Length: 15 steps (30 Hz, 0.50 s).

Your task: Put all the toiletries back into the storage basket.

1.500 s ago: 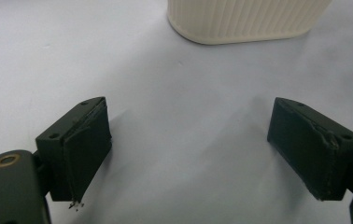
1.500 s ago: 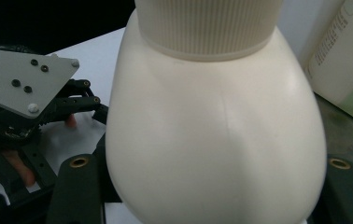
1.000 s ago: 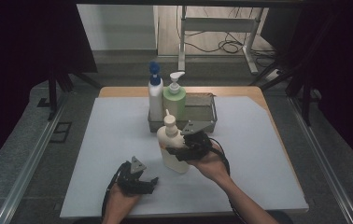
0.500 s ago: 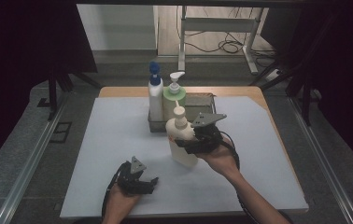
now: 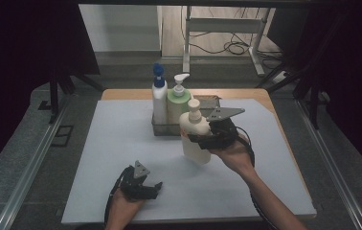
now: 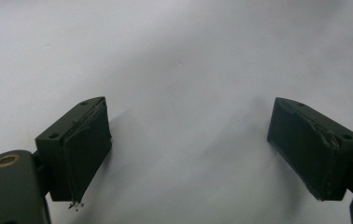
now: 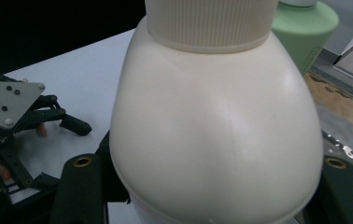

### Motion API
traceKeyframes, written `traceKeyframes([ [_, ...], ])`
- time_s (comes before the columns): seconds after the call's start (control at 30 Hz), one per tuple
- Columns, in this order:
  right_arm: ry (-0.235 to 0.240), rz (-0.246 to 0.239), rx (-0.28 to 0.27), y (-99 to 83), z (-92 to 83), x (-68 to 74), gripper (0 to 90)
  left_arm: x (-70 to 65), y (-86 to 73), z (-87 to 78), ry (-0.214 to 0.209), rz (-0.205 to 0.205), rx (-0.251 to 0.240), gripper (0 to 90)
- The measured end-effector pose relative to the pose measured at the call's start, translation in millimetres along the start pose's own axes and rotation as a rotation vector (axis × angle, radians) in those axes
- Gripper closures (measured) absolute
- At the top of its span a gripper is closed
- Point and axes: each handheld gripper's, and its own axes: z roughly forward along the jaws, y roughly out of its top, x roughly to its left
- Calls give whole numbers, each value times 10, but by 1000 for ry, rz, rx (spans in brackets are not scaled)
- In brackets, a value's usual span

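Two tongs: right gripper (image 5: 199,138) pinches the cream bottle (image 5: 194,135) above the table (image 5: 102,143); left gripper (image 5: 150,188), nearer the person, stands spread, nothing between

Cream bottle (image 7: 216,126) smooth glossy plastic, cap ribbed; table sheet (image 5: 121,158) matt white.

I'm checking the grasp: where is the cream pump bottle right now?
In the high view the cream pump bottle sits clamped in the right gripper, right of centre, just in front of the metal caddy with the green bottle.
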Motion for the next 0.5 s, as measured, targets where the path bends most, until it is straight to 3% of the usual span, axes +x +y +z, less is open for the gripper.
traceKeyframes([
  [0.5,-55,39,-21,123,-168,-254,390,0,1,-1,-1,0,1,130],
])
